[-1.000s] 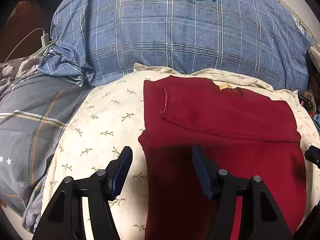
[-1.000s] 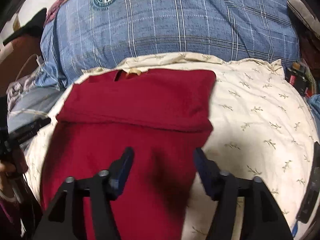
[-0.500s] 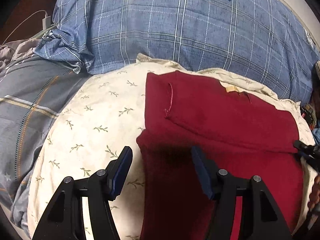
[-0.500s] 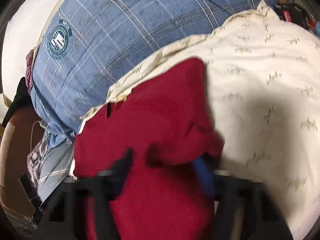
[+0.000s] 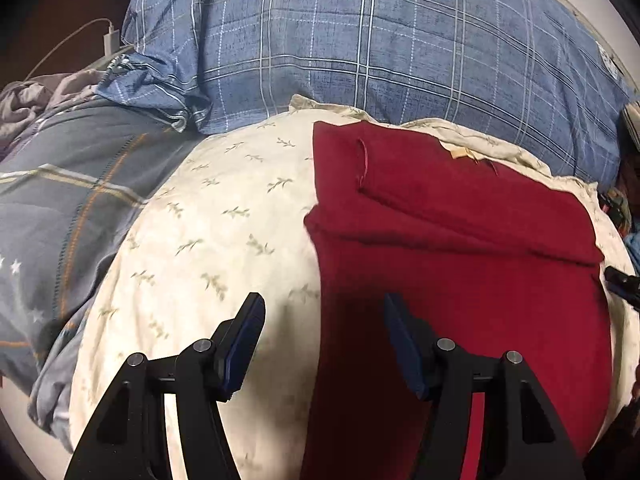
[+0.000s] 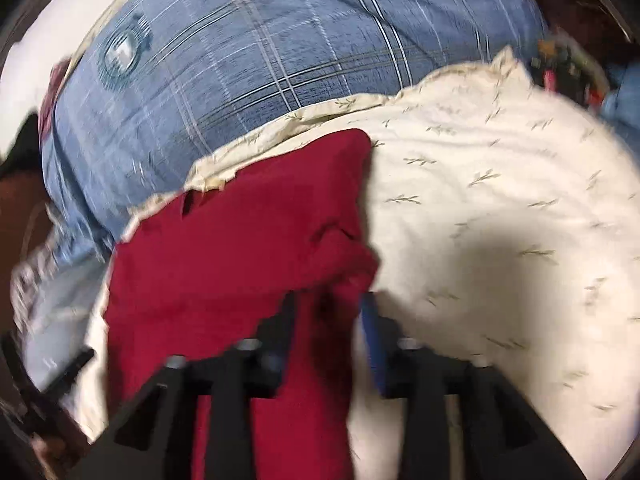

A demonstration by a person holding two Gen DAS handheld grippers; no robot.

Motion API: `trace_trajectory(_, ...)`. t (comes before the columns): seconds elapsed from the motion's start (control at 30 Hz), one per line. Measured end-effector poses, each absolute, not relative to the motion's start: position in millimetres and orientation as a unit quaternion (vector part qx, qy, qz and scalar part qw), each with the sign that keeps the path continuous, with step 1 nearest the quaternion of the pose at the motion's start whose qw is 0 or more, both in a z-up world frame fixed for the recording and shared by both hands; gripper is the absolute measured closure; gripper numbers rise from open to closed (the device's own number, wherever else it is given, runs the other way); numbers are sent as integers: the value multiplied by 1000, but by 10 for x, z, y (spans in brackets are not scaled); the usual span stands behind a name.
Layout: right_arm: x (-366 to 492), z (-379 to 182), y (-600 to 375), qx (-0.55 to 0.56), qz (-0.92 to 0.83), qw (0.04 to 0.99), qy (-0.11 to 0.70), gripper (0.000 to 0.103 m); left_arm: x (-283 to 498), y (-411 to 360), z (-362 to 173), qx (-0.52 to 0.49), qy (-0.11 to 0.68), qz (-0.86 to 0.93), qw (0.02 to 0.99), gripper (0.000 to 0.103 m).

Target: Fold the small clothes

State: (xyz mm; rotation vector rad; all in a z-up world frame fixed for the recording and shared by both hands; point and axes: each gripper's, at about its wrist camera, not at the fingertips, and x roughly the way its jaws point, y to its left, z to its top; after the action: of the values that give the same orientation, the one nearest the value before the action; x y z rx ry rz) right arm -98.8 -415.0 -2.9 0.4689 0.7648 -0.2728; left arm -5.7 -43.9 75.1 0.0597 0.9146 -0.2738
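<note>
Bare cream pillow lies open at 9 o'clock of the red cloth; the blue plaid pillow walls off 12 o'clock, a grey quilt farther toward 9.

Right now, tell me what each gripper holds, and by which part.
The right gripper is closing on the red garment at its right side edge. The left gripper is open, holding nothing.

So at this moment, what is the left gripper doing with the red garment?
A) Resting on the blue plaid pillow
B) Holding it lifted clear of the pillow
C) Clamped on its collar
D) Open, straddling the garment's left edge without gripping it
D: in the left wrist view the left gripper has its fingers spread wide, one over the cream pillow, the other over the flat-lying red garment.
</note>
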Motion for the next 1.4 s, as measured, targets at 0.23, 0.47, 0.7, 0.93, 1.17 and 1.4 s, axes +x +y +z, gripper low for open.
trace_trajectory(0.23, -1431, -69, -3801, 201, -101, 894, 388, 43, -447, -309, 789, 25, 443, -135, 886, 42)
trace_trajectory(0.47, -1735, -164, -3529, 189, -72, 886, 417, 37, -760, -202, 841, 28, 447, -141, 883, 38)
trace_trajectory(0.7, -2056, -210, -3339, 168, -51, 879, 444, 36, -1034, 40, 836, 19, 468, -177, 866, 32)
trace_trajectory(0.93, -2353, -383, -3250, 167, -28, 867, 469, 35, -1234, 247, 766, 18, 503, -183, 844, 32)
trace_trajectory(1.17, -2507, -497, -3228, 185, -6, 853, 487, 35, -1417, 243, 671, 13, 527, -199, 826, 32)
trace_trajectory(1.4, -2579, -661, -3299, 219, 22, 829, 514, 35, -1423, 285, 535, 4, 550, -209, 809, 32)
